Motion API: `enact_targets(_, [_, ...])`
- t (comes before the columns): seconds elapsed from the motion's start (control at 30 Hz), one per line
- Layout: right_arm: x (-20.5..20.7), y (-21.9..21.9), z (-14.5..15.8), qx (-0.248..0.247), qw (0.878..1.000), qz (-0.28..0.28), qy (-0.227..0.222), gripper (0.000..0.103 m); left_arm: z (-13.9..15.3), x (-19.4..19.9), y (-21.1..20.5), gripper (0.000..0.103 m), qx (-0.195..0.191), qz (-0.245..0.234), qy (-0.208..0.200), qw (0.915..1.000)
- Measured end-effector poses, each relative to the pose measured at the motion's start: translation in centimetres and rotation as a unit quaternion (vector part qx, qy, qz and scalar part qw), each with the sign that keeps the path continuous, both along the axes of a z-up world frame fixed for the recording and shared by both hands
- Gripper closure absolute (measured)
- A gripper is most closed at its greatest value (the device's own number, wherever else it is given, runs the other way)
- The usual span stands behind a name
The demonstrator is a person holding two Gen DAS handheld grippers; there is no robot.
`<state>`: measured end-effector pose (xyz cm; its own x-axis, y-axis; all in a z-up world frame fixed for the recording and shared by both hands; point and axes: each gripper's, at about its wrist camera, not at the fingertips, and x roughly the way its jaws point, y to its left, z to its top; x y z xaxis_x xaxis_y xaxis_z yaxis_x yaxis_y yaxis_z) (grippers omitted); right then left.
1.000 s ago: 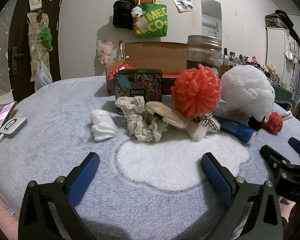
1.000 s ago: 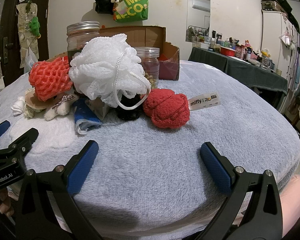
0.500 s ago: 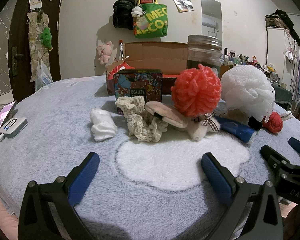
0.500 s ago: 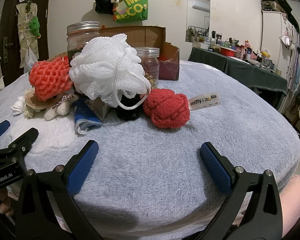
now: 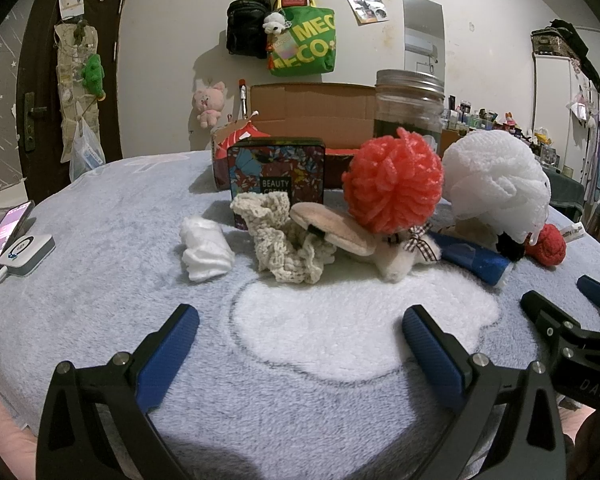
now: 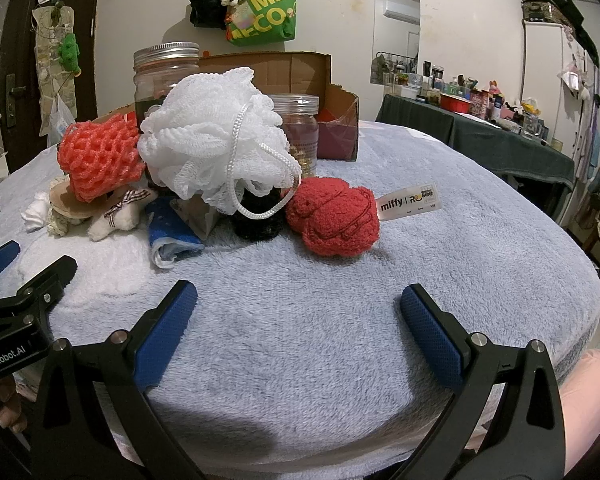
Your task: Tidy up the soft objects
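Both tools hovered low over the fleece-covered surface [image 6: 460,240], the left tool [image 5: 300,332] and right tool [image 6: 298,304] each spread apart and holding nothing. Ahead, the soft objects lay clustered: white mesh pouf [image 6: 216,148], red plush [image 6: 334,222], coral net ball [image 5: 394,184], cream crochet piece [image 5: 280,240].

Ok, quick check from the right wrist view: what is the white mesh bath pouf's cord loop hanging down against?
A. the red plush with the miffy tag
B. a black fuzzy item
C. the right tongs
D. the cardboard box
B: the white mesh bath pouf drops its cord loop across the black fuzzy item beneath it, left of the red plush.
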<state>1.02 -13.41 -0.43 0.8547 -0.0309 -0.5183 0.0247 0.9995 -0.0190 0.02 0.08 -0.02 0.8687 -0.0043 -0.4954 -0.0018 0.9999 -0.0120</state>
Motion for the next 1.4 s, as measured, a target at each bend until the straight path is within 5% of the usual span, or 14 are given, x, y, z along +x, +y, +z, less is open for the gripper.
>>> enact_targets(0.57, [0.3, -0.1, 0.2, 0.004, 1.000, 0.008, 0.009, 0.000, -0.8, 0.5, 0.1, 0.000, -0.005, -0.005, 0.008, 0.9999])
enact_targets(1.4, [2.1, -2.6, 7.1, 0.046, 0.997, 0.055, -0.028, 0.000, 7.2, 2.6, 1.3, 0.000, -0.030, -0.074, -0.003, 0.9968])
